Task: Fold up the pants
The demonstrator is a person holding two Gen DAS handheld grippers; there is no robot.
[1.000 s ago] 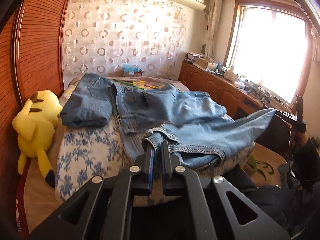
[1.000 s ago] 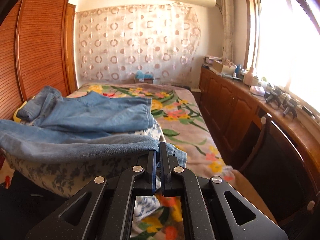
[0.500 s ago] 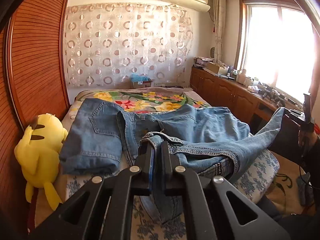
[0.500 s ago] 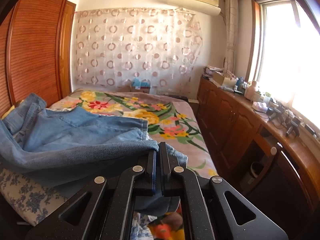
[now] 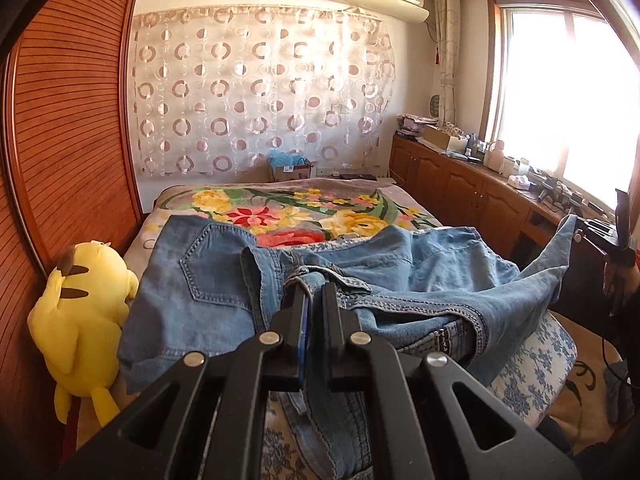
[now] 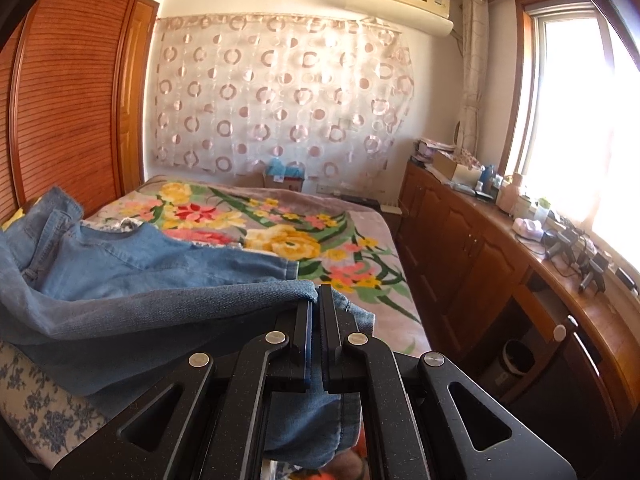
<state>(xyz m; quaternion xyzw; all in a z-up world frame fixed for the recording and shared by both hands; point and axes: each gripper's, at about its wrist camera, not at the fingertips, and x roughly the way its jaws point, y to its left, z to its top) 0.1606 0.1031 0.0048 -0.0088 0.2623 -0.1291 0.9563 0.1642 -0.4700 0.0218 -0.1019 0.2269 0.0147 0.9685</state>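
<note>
Blue denim pants (image 5: 404, 276) lie across the near part of the bed. My left gripper (image 5: 314, 292) is shut on the waistband end, which it holds lifted over the rest of the denim. In the right wrist view my right gripper (image 6: 316, 300) is shut on the hem of a pant leg (image 6: 160, 308), which stretches away to the left. That same leg (image 5: 560, 252) rises toward the right edge of the left wrist view. The back pocket side (image 5: 208, 280) lies flat at the left.
A yellow plush toy (image 5: 80, 320) leans against the wooden wardrobe (image 5: 72, 140) left of the bed. The floral blanket (image 6: 288, 236) covers the far half of the bed. A wooden cabinet (image 6: 500, 256) with clutter on top runs under the window on the right.
Both grippers have carried their denim ends forward over the bed toward the far wall. More of the floral blanket shows, and the lifted layer now lies further over the pants.
</note>
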